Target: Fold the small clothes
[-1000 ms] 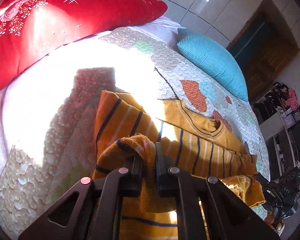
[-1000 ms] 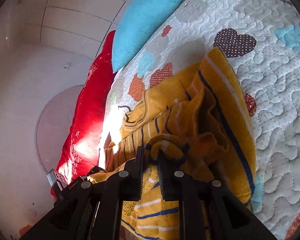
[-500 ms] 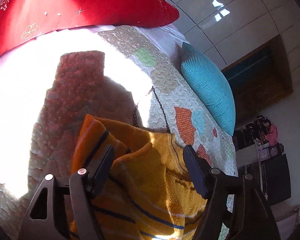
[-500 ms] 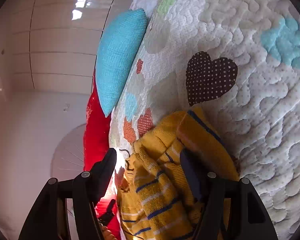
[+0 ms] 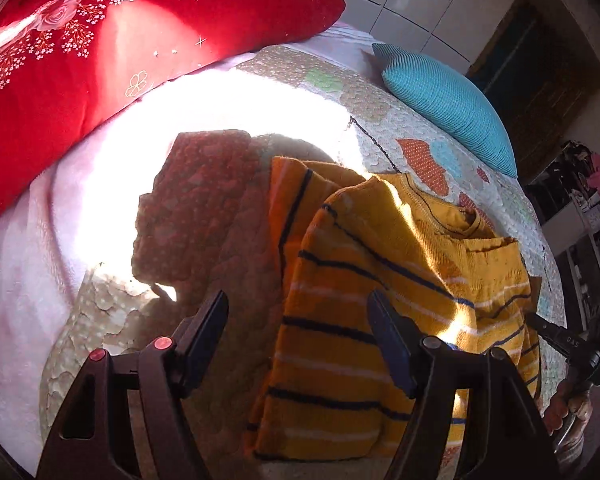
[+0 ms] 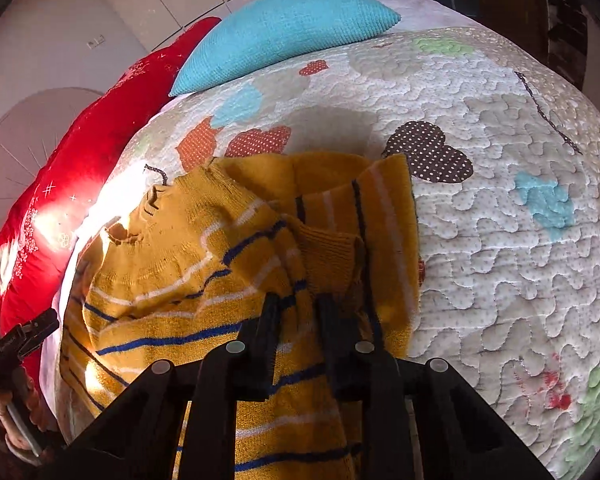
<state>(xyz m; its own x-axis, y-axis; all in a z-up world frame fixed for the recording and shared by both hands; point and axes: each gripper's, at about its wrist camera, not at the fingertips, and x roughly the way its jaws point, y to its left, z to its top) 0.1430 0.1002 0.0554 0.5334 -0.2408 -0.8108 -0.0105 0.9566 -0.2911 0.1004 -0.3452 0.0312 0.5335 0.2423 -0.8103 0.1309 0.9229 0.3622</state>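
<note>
- Yellow striped sweater (image 5: 384,304) lying partly folded on patchwork quilt (image 6: 500,240), sleeve laid across body, collar toward the pillows.
- Left gripper (image 5: 298,320) fingers spread wide apart, holding nothing, hovering over sweater's left edge and quilt.
- Right gripper (image 6: 298,312) fingers (image 6: 266,332) close together, narrow gap, over sweater's ribbed cuff; can't tell if fabric pinched.
- Red pillow (image 5: 100,40) and blue pillow (image 6: 284,36) at far end of the bed.

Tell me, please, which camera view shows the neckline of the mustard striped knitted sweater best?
The right wrist view: the mustard striped knitted sweater shows its whole ribbed neckline up close. The left wrist view shows the neckline farther off, partly behind a folded layer.
</note>
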